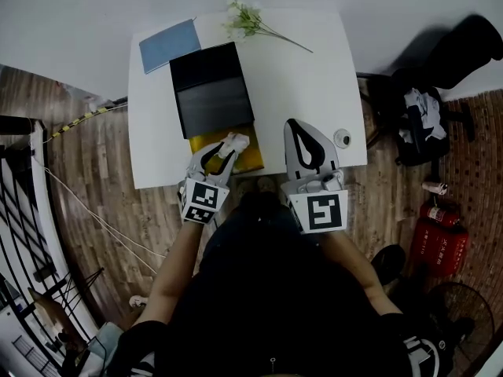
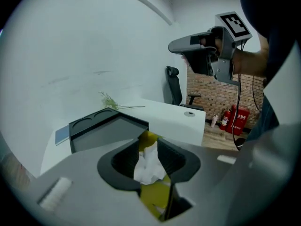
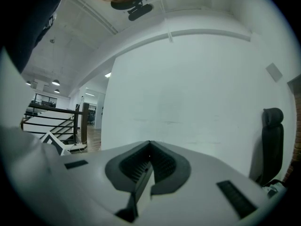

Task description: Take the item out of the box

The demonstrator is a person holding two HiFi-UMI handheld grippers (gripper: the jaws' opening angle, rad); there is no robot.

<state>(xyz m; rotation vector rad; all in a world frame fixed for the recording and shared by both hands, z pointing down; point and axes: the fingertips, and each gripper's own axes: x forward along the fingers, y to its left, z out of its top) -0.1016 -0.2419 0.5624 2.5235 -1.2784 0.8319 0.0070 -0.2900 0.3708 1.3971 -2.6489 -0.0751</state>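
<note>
A black box stands on the white table [image 1: 314,77], its black lid [image 1: 212,93] thrown open toward the far side and its yellow inside [image 1: 253,157] at the near edge. My left gripper [image 1: 233,143] points down over that yellow part. A crumpled white paper wad [image 2: 149,166] sits between its jaws, which stand wide around it; the pads do not look pressed into it. In the left gripper view the lid [image 2: 103,131] lies just beyond the left gripper [image 2: 148,142]. My right gripper [image 1: 299,128] hangs to the right above the table, shut and empty, seen too in its own view [image 3: 149,147].
A blue booklet [image 1: 169,44] and a flower sprig [image 1: 251,23] lie at the table's far side, a small round object [image 1: 343,138] near its right edge. An office chair [image 1: 424,124] and red fire extinguishers [image 1: 436,242] stand on the floor to the right.
</note>
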